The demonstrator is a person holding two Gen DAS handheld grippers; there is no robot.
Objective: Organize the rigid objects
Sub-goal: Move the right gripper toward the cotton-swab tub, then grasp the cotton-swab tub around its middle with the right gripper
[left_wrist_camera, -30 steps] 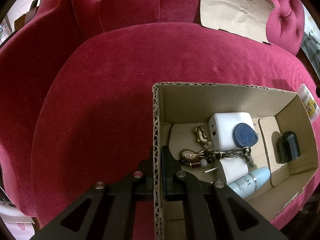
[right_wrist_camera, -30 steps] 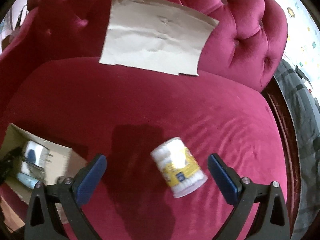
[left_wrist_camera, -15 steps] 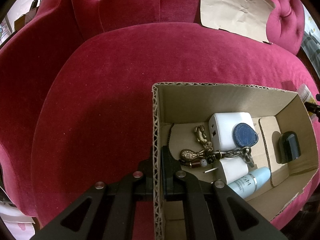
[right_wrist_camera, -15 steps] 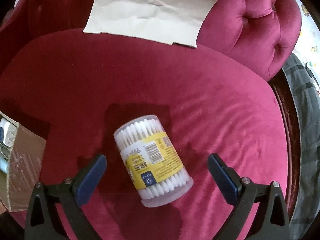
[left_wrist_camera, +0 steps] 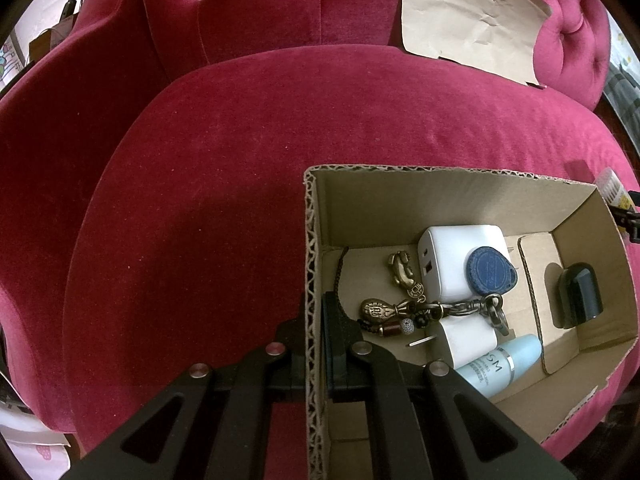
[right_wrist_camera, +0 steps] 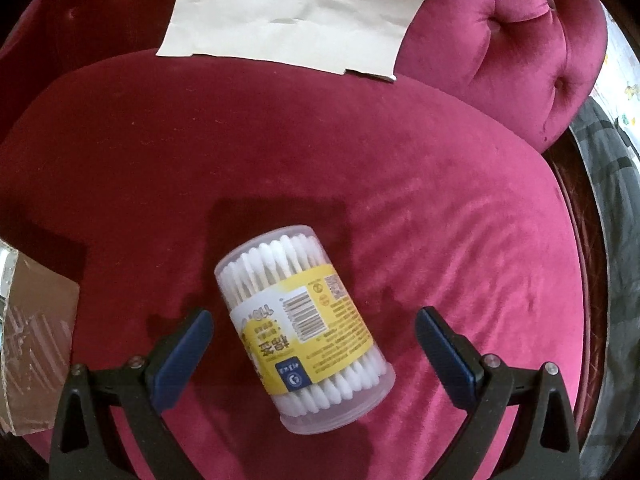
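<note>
A clear tub of cotton swabs (right_wrist_camera: pixel 302 330) with a yellow label lies on its side on the red velvet seat (right_wrist_camera: pixel 360 152). My right gripper (right_wrist_camera: pixel 314 326) is open, one blue pad on each side of the tub, neither touching it. In the left wrist view my left gripper (left_wrist_camera: pixel 316 312) is shut on the left wall of the cardboard box (left_wrist_camera: pixel 310 264). The box holds a white charger (left_wrist_camera: pixel 452 260), a blue key fob (left_wrist_camera: pixel 490 270), a brass keychain (left_wrist_camera: pixel 404 308), a smaller white plug (left_wrist_camera: pixel 464 338), a pale blue bottle (left_wrist_camera: pixel 500 364) and a black cap (left_wrist_camera: pixel 580 296).
A sheet of brown paper (right_wrist_camera: pixel 296 12) leans against the tufted back cushion. The box corner (right_wrist_camera: pixel 36 352) shows at the left edge of the right wrist view. The seat's rounded front edge drops off at the right, beside grey fabric (right_wrist_camera: pixel 612 240).
My right gripper has come down and closer over the swab tub, which now lies between the open pads. The left gripper and box have not moved.
</note>
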